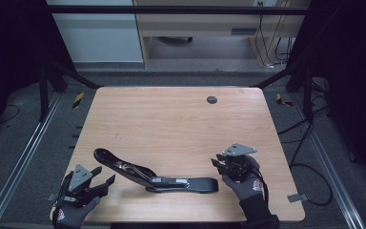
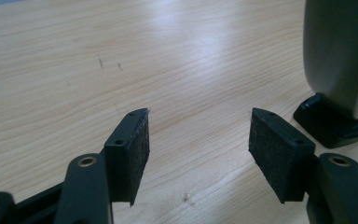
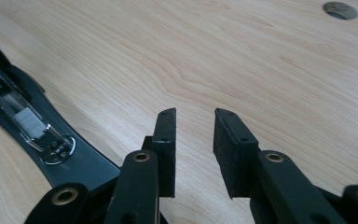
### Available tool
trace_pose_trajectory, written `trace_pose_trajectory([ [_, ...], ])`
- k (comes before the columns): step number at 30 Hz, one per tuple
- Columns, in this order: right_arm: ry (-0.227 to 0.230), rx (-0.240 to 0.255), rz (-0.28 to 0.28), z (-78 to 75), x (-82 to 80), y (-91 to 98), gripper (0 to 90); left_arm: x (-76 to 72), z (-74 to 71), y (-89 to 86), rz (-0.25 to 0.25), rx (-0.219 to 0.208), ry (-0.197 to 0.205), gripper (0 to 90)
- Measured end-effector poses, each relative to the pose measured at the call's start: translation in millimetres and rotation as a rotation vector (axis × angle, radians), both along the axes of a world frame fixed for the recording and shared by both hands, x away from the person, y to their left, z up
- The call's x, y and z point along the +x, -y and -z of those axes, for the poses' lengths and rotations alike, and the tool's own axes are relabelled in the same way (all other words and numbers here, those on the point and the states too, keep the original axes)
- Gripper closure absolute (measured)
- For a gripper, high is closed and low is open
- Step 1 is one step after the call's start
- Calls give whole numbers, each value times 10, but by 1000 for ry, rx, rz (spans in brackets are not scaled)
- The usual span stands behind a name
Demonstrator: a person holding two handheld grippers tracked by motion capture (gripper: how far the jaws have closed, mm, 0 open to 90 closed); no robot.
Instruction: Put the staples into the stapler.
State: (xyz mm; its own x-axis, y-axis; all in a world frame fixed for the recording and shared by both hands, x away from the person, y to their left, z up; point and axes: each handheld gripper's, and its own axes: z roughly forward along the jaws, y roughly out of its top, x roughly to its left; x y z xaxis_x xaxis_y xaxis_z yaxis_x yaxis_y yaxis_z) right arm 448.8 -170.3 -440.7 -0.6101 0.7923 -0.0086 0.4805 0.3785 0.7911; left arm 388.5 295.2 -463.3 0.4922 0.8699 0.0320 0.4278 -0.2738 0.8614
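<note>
Right now the long-arm stapler point(image 1: 152, 175) lies opened flat on the table point(image 1: 181, 119) between two empty, parted hand-held grippers: left point(image 1: 106, 175), right point(image 1: 215, 160). Gripping either arm's tip alone could swing it at the hinge.

Beside your left gripper's point(image 2: 198, 156) right-hand pad, the stapler point(image 2: 338, 70) runs off the picture's top and right edges, so you get just its end. To the left of your right gripper's point(image 3: 193, 151) pads, the stapler's base point(image 3: 32, 126) is cut by the left edge. From above, its metal detail is too small to read.
</note>
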Motion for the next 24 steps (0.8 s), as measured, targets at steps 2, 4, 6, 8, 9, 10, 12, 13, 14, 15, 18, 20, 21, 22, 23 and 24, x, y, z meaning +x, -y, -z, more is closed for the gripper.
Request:
trace_pose_trajectory([
  [2, 5, 3, 10, 2, -10, 32, 689, -4, -6, -1, 2, -4, 4, 377],
  [4, -4, 17, 34, 15, -45, 98, 677, -23, -25, -2, 4, -16, 9, 374],
  [6, 0, 23, 41, 25, -74, 147, 678, -33, -41, -12, 3, -24, 16, 368],
  [8, -3, 20, 56, 36, -117, 180, 677, -35, -52, -24, 2, -34, 22, 363],
  [9, -5, 14, 62, 43, -135, 194, 676, -35, -56, -31, 3, -36, 22, 362],
  [10, -3, 9, 63, 53, -149, 212, 676, -36, -58, -35, 3, -38, 22, 361],
  [12, -9, 0, 74, 68, -169, 245, 670, -40, -56, -35, 4, -37, 22, 361],
  [13, -7, -3, 78, 73, -179, 260, 669, -46, -59, -37, 4, -40, 23, 360],
  [14, -5, 3, 84, 79, -194, 274, 661, -50, -63, -38, 4, -44, 25, 360],
  [15, -8, 8, 84, 83, -201, 282, 656, -56, -71, -43, 3, -46, 29, 360],
  [18, -17, 9, 92, 100, -229, 305, 649, -68, -91, -56, 2, -58, 36, 357],
  [20, 0, -5, 93, 112, -224, 325, 650, -71, -107, -71, 3, -67, 40, 355],
  [21, -12, 4, 100, 106, -229, 326, 648, -74, -116, -79, 4, -73, 41, 353],
  [22, -9, 3, 99, 106, -228, 333, 648, -78, -126, -86, 4, -77, 47, 352],
  [23, -10, 5, 105, 102, -233, 336, 648, -85, -142, -95, 3, -85, 52, 351],
  [24, -13, 9, 105, 105, -233, 342, 648, -92, -156, -104, 3, -86, 58, 350],
])
